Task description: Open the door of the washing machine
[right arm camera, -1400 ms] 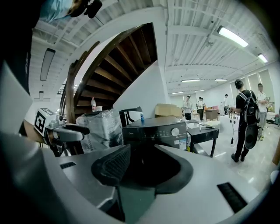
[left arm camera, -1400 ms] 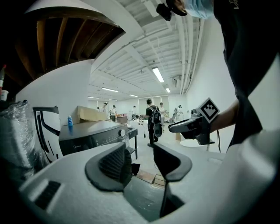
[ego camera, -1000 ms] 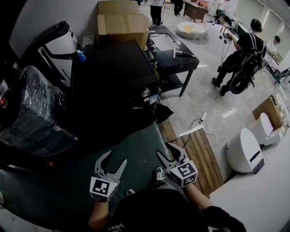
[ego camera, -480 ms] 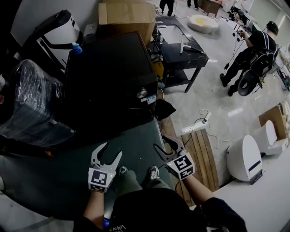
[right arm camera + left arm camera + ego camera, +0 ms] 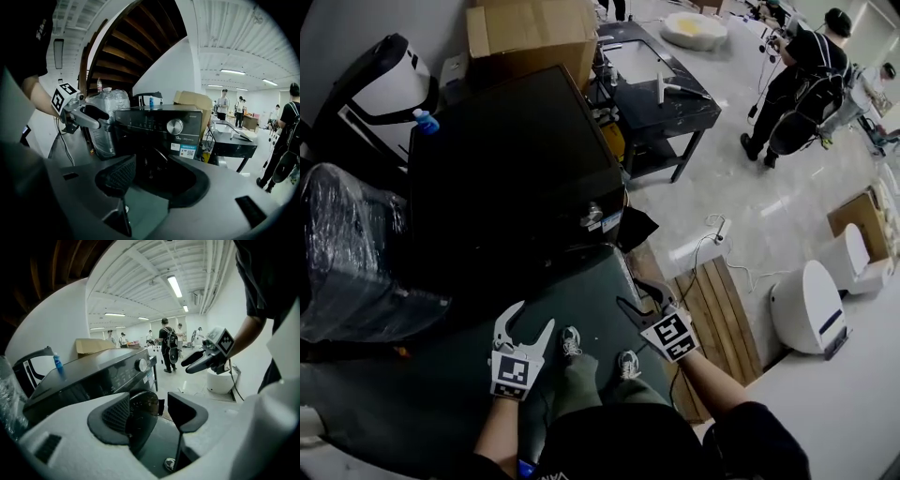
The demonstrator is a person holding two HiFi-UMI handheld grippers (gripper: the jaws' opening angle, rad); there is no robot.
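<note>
1. Washing machine [image 5: 511, 159]: black front-loader, standing straight ahead of me. The control panel and a silver knob [image 5: 175, 126] run along the top of its front.
2. Door [image 5: 143, 406]: round and dark, set in the front face under the panel. It looks shut as far as I can tell. In the left gripper view it lines up between that gripper's jaws, but nothing touches it.
3. Left gripper [image 5: 532, 319]: jaws spread wide and empty, held low in front of the machine and well short of it.
4. Right gripper [image 5: 636, 295]: jaws wide and just been opening further, with nothing between them. It is level with the left gripper, near the machine's front right corner.
5. Blue bottle [image 5: 425, 120]: upright at the back left of the machine's top.
6. Cardboard box [image 5: 534, 28]: behind the machine.
7. Black side table [image 5: 661, 89]: to the machine's right.
8. Plastic-wrapped bundle [image 5: 347, 244]: to the machine's left.
9. Wooden pallet [image 5: 722, 319]: on the floor beside my right arm.
10. Person in black [image 5: 802, 75]: standing well apart, far right.
</note>
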